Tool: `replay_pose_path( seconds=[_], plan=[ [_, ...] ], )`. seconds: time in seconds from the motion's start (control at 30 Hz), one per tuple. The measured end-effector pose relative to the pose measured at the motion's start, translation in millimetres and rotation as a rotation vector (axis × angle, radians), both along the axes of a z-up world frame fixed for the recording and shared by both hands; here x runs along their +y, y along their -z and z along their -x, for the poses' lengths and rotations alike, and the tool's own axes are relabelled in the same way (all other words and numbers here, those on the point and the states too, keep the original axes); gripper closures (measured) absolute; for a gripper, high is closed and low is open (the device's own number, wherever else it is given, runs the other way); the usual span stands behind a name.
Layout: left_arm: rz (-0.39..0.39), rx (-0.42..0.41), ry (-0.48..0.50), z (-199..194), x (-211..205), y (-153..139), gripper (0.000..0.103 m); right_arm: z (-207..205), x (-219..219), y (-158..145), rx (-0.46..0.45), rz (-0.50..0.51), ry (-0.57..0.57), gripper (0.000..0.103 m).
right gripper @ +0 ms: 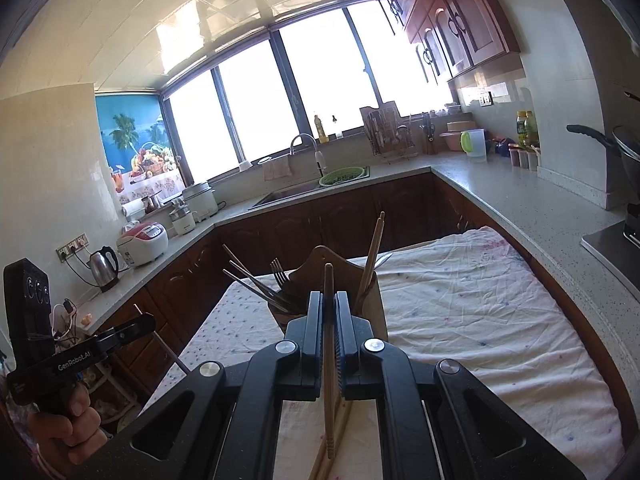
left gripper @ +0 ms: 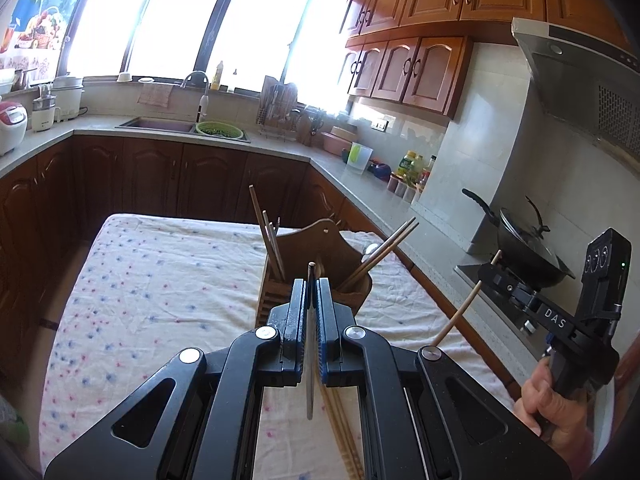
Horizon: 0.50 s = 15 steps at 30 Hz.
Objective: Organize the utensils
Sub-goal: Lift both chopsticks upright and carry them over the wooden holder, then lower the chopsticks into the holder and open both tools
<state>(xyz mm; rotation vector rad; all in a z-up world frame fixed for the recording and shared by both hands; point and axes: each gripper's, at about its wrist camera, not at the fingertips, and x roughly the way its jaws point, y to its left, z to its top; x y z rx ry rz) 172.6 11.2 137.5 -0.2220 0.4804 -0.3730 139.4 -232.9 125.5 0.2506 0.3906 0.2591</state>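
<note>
Left gripper (left gripper: 312, 280): jaws nearly closed, clamped on a thin metal utensil (left gripper: 310, 380), handle end up; pointed slightly downward at the wooden holder (left gripper: 320, 248). Right gripper (right gripper: 329, 300): jaws nearly closed, clamped on a wooden chopstick (right gripper: 328, 360), also angled down twd holder. Left hand (right gripper: 68, 432) & right hand (left gripper: 548, 396): each wrapped round a gripper handle. Holder: stood on cloth-covered surface (left gripper: 160, 280), w/ chopsticks (left gripper: 268, 236) & fork (right gripper: 280, 274) inside. More chopsticks (left gripper: 344, 432) lay on cloth below the grippers.

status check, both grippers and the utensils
Left gripper shut on thin metal chopstick. Right gripper shut on wooden chopstick. Brown wooden holder ahead, unobstructed.
</note>
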Motion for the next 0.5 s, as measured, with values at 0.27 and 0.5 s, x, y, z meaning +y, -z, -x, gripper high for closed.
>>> replay_pose_path(
  seconds=[0.27, 0.5],
  plan=[
    [-0.010, -0.099, -0.012, -29, -9, -36, 0.099, -28, -4, -27, -0.070, -0.014, 0.018, 0.098],
    [-0.010, -0.196, -0.046, -60, -17, -69, 0.099, -52, -2, -58, -0.170, -0.018, 0.046, 0.098]
  ],
)
